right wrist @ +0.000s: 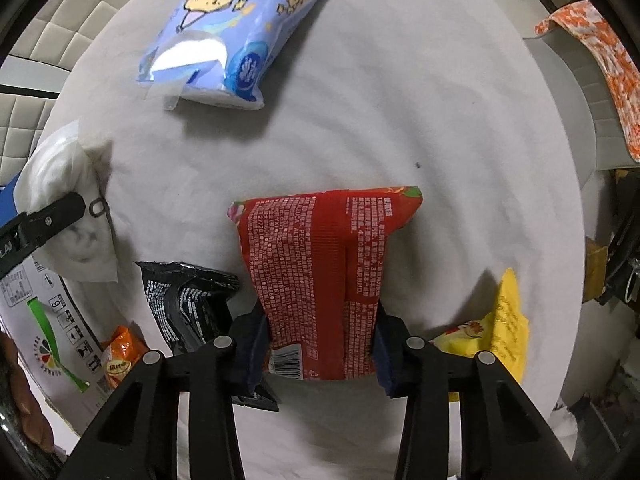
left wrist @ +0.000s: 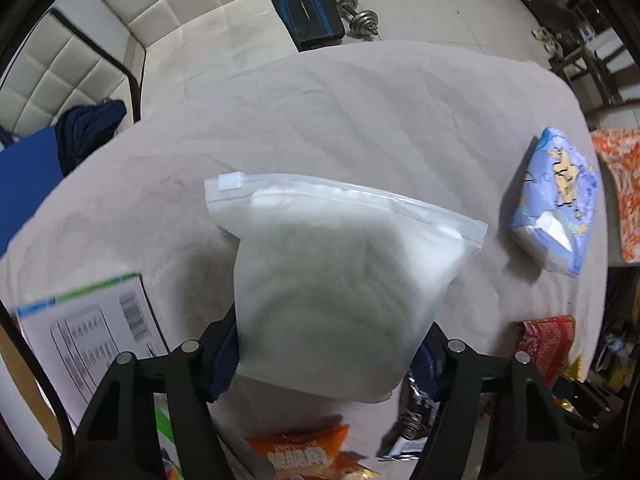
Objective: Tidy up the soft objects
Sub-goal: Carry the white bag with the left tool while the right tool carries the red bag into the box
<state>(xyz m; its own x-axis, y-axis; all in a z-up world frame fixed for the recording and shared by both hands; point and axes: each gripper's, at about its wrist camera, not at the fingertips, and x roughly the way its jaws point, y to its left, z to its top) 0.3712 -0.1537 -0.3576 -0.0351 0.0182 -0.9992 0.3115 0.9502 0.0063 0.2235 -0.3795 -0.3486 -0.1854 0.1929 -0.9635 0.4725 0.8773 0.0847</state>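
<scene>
My left gripper is shut on a frosted zip bag of white cotton and holds it above the grey cloth-covered table. The bag and the left gripper's finger also show at the left edge of the right wrist view. My right gripper is shut on a red snack packet, back side up, over the table. A blue tissue pack with cartoon prints lies farther back; it also shows in the left wrist view.
A black packet, a small orange packet and a yellow packet lie near the front edge. A white printed box sits at the left. An orange-white cloth hangs on a chair at the right. A sofa, bench and dumbbell stand beyond the table.
</scene>
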